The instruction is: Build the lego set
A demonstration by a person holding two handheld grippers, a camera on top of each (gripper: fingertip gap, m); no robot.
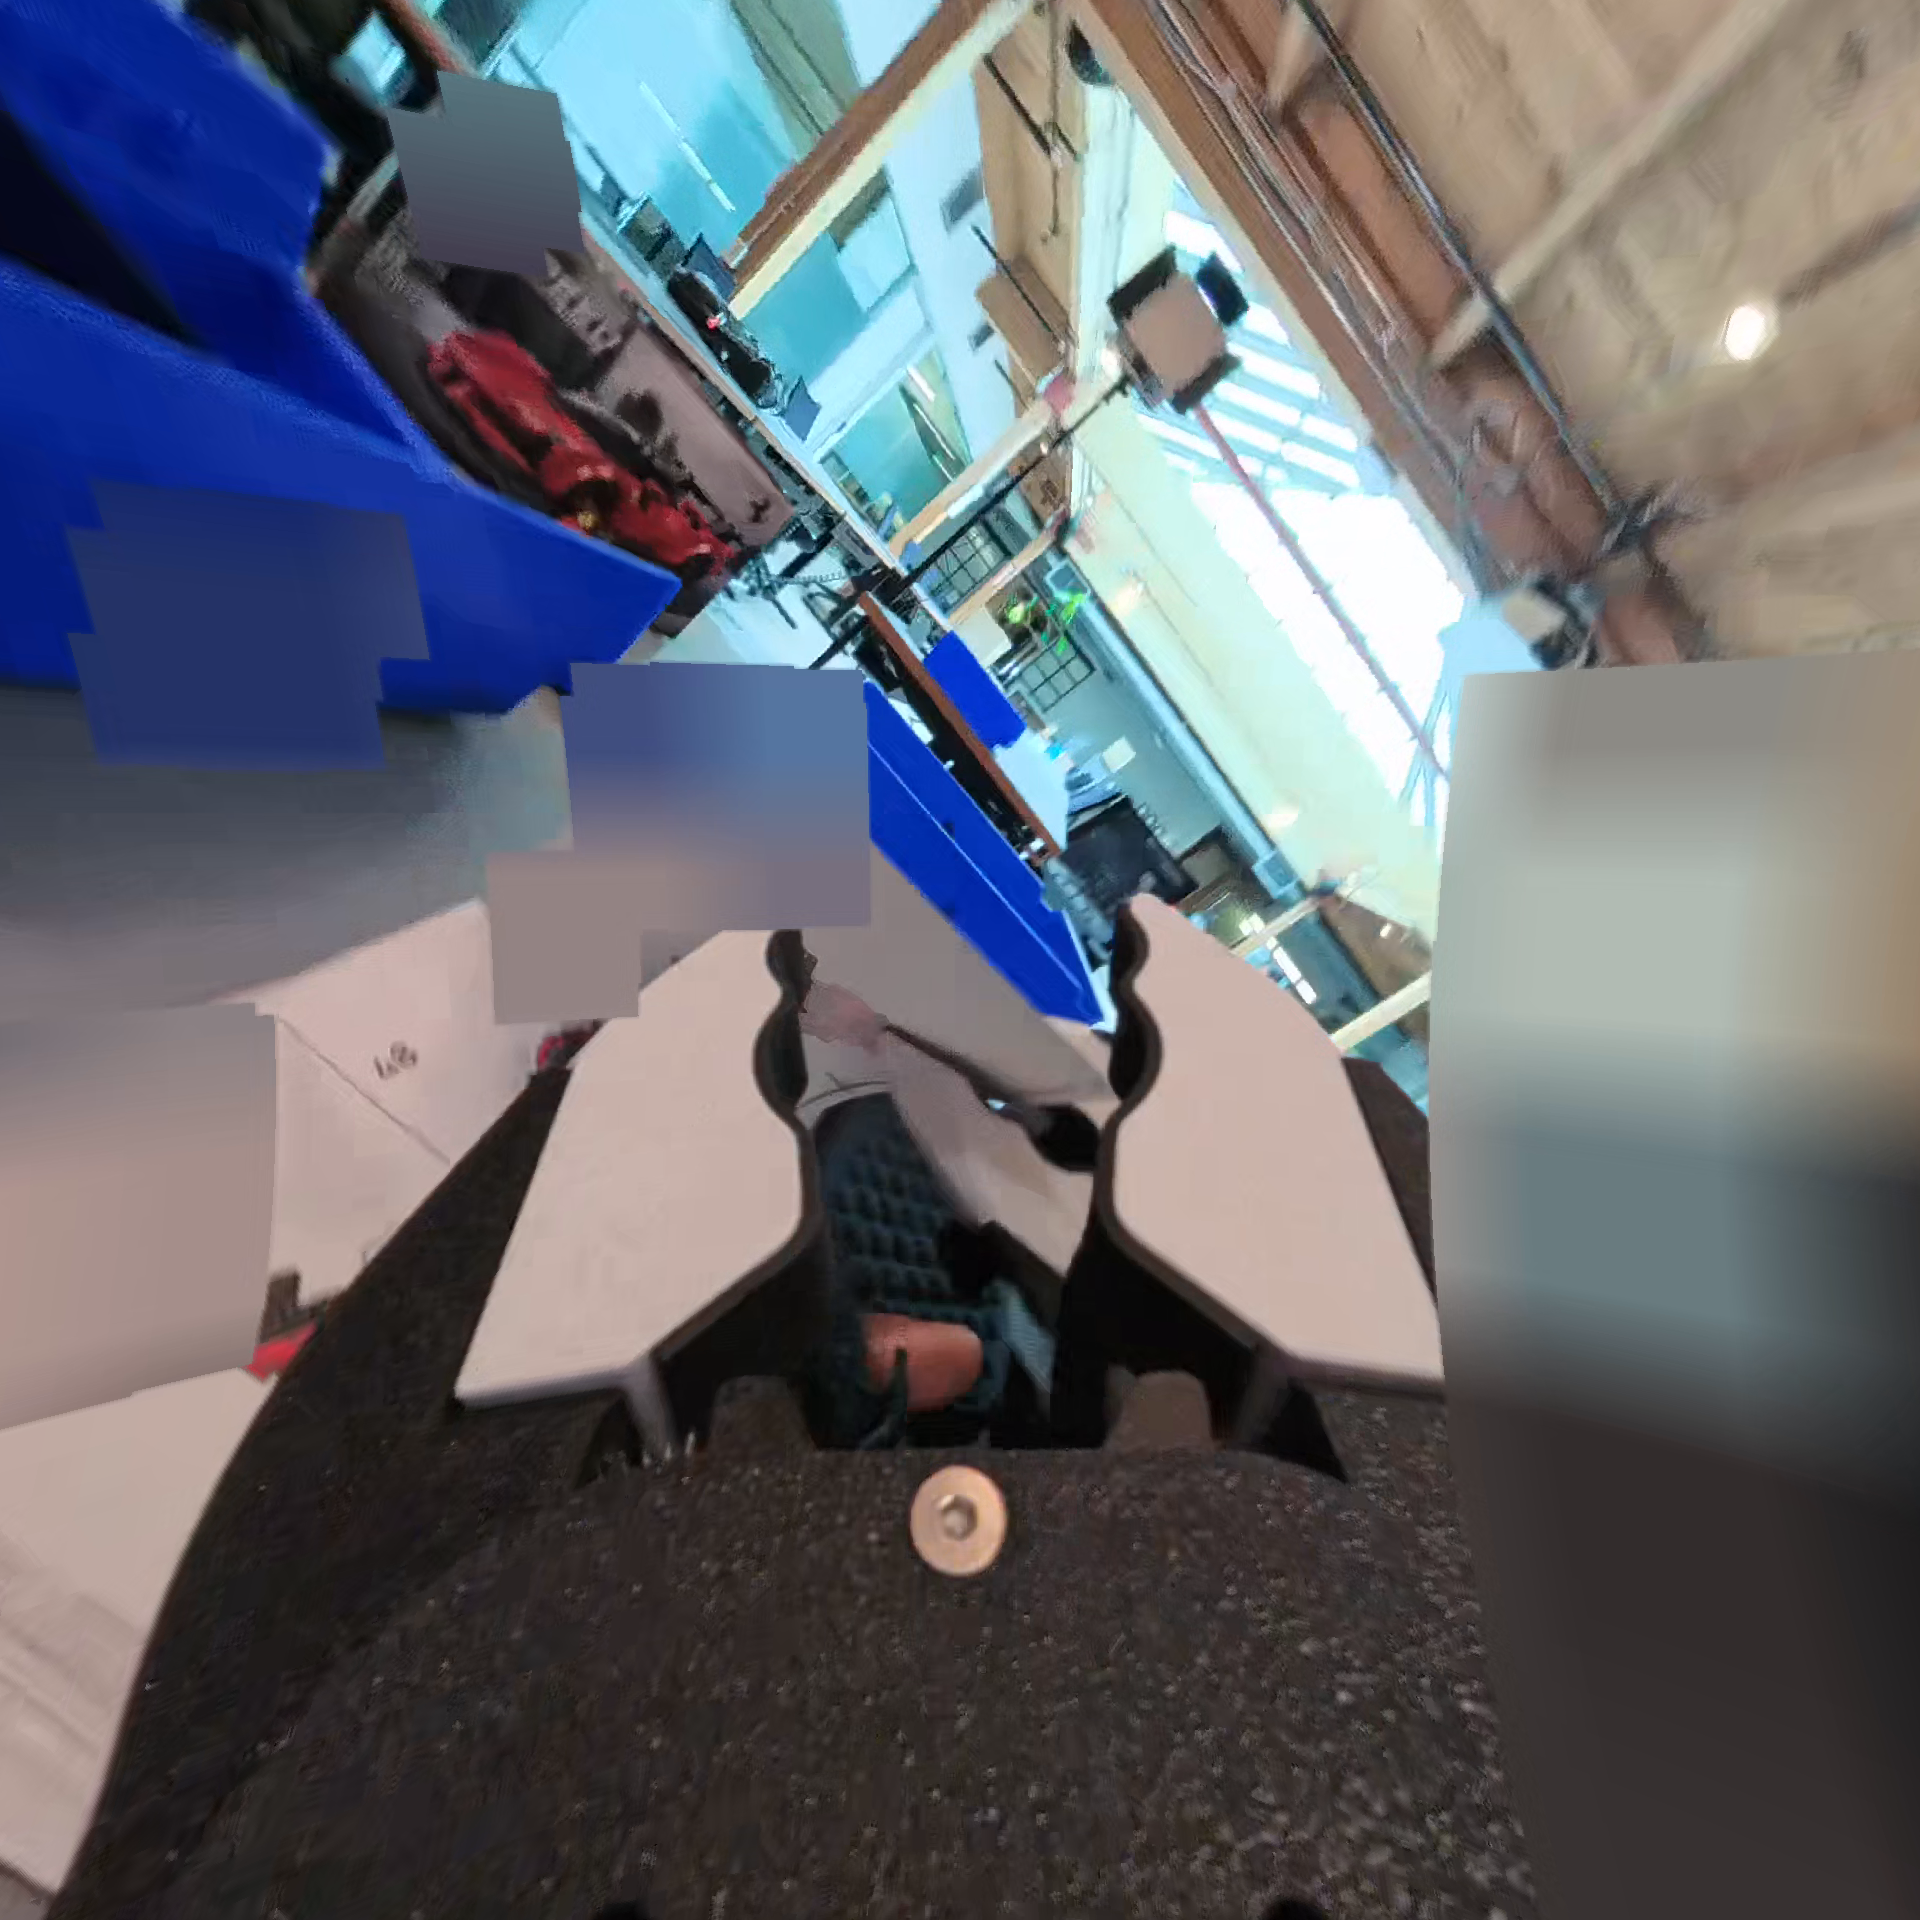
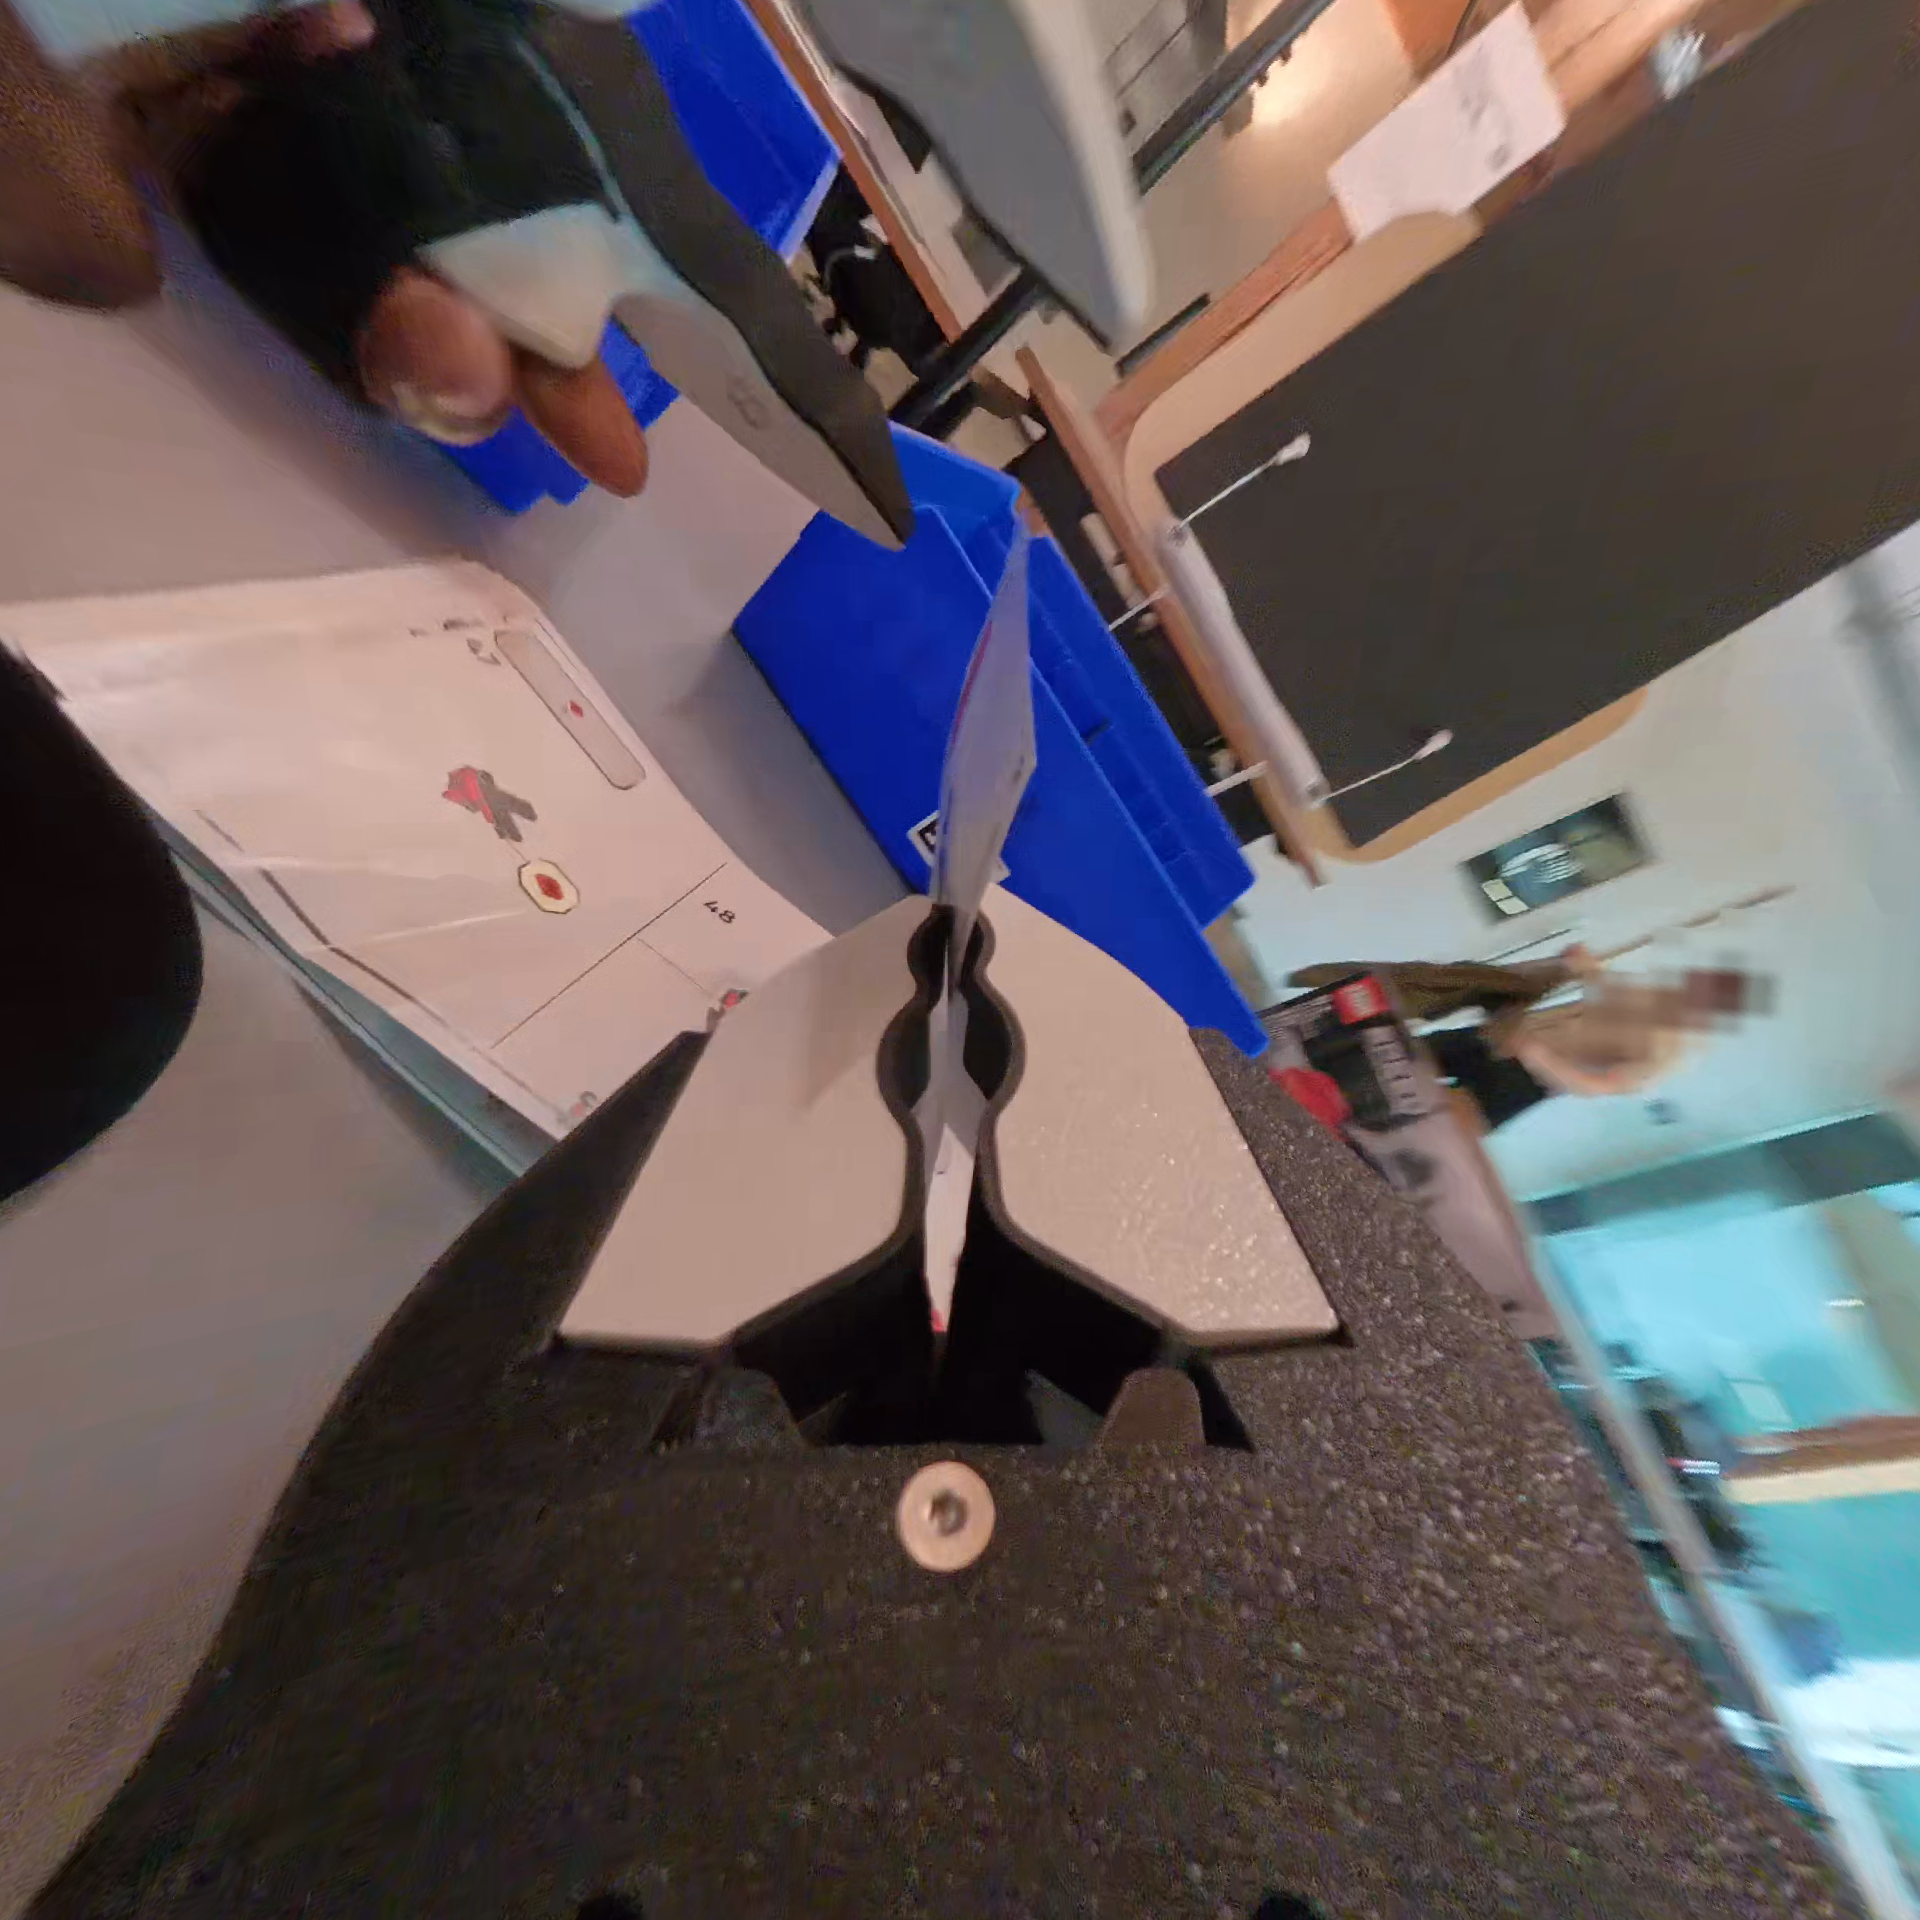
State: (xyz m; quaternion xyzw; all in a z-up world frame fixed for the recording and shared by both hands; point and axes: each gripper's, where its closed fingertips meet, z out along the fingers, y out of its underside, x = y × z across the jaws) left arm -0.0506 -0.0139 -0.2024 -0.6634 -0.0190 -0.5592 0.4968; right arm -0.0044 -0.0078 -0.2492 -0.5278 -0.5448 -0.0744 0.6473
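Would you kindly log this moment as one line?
right claw: shut on page | left claw: open | instruction booklet: on table

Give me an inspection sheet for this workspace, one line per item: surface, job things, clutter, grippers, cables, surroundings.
Surface: grey table, mostly bare.
Job things: open instruction booklet lying flat on the table; blue bins behind it; no loose bricks seen.
Clutter: boxed set beside the bins.
Grippers: right gripper shut on a page lifted edge-on; left gripper open, holding nothing.
Cables: nothing seen on the table.
Surroundings: dark cabinet with metal handles, other benches, windows; views tilted and blurred.
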